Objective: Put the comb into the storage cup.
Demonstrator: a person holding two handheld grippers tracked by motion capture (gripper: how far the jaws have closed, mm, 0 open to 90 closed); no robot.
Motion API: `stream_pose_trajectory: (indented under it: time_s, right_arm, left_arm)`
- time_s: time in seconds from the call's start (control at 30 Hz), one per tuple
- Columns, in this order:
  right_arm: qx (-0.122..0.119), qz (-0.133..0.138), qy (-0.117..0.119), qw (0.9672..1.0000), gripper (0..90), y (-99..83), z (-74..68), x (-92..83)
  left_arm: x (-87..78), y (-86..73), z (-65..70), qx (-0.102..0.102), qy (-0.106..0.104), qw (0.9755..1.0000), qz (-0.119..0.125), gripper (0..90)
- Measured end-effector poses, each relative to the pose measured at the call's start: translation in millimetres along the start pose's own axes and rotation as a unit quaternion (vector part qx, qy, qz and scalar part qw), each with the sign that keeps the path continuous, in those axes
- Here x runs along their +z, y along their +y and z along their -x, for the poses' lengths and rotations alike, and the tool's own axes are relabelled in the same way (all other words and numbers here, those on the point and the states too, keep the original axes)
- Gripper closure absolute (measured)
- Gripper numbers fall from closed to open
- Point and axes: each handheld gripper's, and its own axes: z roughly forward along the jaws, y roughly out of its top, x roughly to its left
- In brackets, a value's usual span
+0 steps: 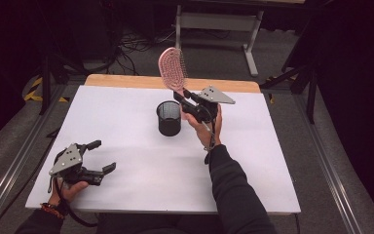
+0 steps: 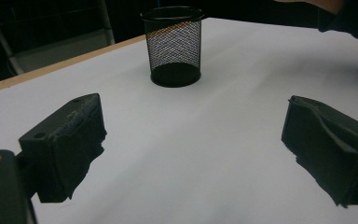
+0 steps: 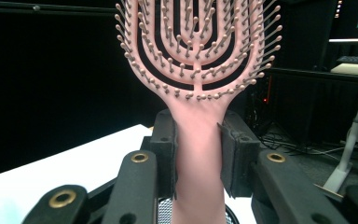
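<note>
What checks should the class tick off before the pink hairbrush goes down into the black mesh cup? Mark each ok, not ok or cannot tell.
1. Grip on the hairbrush: the right gripper is shut on its handle, with fingers on both sides. Ok.
2. Brush direction: head up, handle end down toward the cup. Ok.
3. Mesh cup: upright on the white table. Ok.
4. Cup empty: nothing shows through the mesh in the left gripper view. Ok.
5. Handle lined up over the cup mouth: the rim shows just below the handle in the right gripper view, but exact centring is unclear. Cannot tell.
6. Left gripper: open, away from the cup. Ok.
</note>
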Motion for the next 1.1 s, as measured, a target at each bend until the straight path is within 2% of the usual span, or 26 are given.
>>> stream_pose_trajectory:
  time_s: [0.1, 0.3, 0.53, 0.83, 1.1]
  right_arm:
    - [0.001, -0.001, -0.004, 1.0, 70.0, -1.8, 1.6, 5.0]
    - [0.019, 0.008, -0.002, 0.9998, 69.9, -0.8, 5.1, 13.6]
    - [0.018, 0.003, -0.006, 0.9998, 69.9, -2.3, 5.4, 27.1]
    - [0.029, -0.002, -0.01, 0.9995, 69.9, -8.5, 6.7, 43.4]
    - [0.032, -0.008, -0.01, 0.9994, 69.9, -15.7, 4.9, 51.5]
  left_arm:
    - [0.2, 0.0, 0.3, 0.0, -0.002, 1.0, 0.001, 7.0]
    - [1.2, 0.3, 1.5, 0.001, -0.005, 1.0, 0.001, 7.2]
    - [1.1, 0.4, 0.9, 0.0, -0.007, 1.0, 0.002, 7.2]
    - [1.0, 0.4, 0.9, -0.001, -0.01, 0.9999, 0.0, 7.2]
    - [1.3, 0.3, 1.2, 0.0, -0.012, 0.9999, 0.002, 7.3]
